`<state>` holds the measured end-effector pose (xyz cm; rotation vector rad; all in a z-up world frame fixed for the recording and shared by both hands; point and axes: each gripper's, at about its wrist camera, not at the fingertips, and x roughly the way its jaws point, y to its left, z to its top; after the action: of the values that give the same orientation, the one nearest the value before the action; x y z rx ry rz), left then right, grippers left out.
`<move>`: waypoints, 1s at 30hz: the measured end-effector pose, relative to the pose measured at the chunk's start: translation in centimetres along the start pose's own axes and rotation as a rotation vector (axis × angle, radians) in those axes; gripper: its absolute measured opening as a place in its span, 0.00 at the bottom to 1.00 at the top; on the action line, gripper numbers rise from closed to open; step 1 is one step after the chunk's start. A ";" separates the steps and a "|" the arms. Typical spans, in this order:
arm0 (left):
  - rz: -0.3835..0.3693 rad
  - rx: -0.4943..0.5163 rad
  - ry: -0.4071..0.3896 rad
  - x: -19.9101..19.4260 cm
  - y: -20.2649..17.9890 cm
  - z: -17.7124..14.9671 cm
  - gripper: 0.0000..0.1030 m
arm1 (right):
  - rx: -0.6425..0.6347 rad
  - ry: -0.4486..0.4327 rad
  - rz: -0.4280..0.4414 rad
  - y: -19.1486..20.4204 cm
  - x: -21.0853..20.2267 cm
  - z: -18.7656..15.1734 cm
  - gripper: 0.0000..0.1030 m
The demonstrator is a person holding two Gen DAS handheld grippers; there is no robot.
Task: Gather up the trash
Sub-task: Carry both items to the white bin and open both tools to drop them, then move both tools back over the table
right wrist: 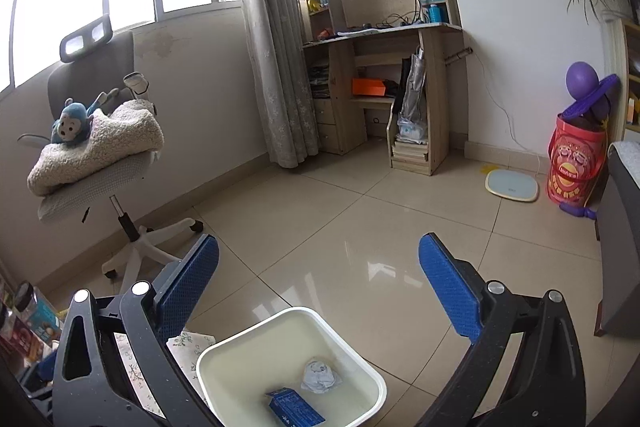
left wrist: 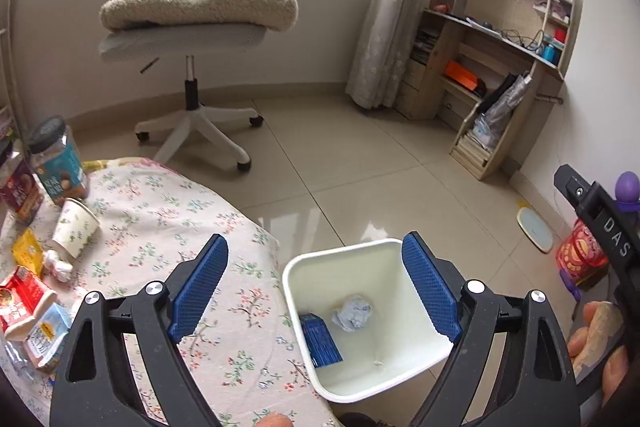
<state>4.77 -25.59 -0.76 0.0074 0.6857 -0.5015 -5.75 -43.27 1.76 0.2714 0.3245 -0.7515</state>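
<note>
Both your claws are released and hold nothing. Your left claw [left wrist: 316, 283] hangs above the white bin [left wrist: 304, 267], which stands on the floor just beside the tabletop [left wrist: 180, 211]. Inside the bin lie a crumpled paper [left wrist: 352, 311] and a blue carton [left wrist: 320, 341]. Your right claw [right wrist: 320, 285] hovers over the same bin. More wrappers [left wrist: 28, 299] and a paper cup [left wrist: 74, 227] lie on the tabletop, left of your left claw.

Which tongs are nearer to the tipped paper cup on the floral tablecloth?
Left. The left tongs hang open over the table edge and the white bin, with the paper cup just ahead to their left. The right tongs hang open over the bin, beyond the table; the cup is outside their view.
</note>
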 end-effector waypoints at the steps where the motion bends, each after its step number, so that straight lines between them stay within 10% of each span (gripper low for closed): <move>1: 0.019 -0.002 -0.025 -0.6 0.4 0.1 0.85 | -0.013 -0.009 0.003 0.5 -0.2 0.0 0.93; 12: 0.271 -0.039 -0.204 -4.9 5.8 -0.1 0.90 | -0.106 -0.028 0.095 6.6 -2.5 -1.8 0.93; 30: 0.545 -0.246 -0.101 -6.1 19.8 -3.9 0.91 | -0.314 0.033 0.277 19.7 -5.2 -7.8 0.93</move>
<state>7.19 -4.82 -3.11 -0.0605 0.6107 0.1065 3.05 -23.52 -0.95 0.0301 0.4208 -0.4156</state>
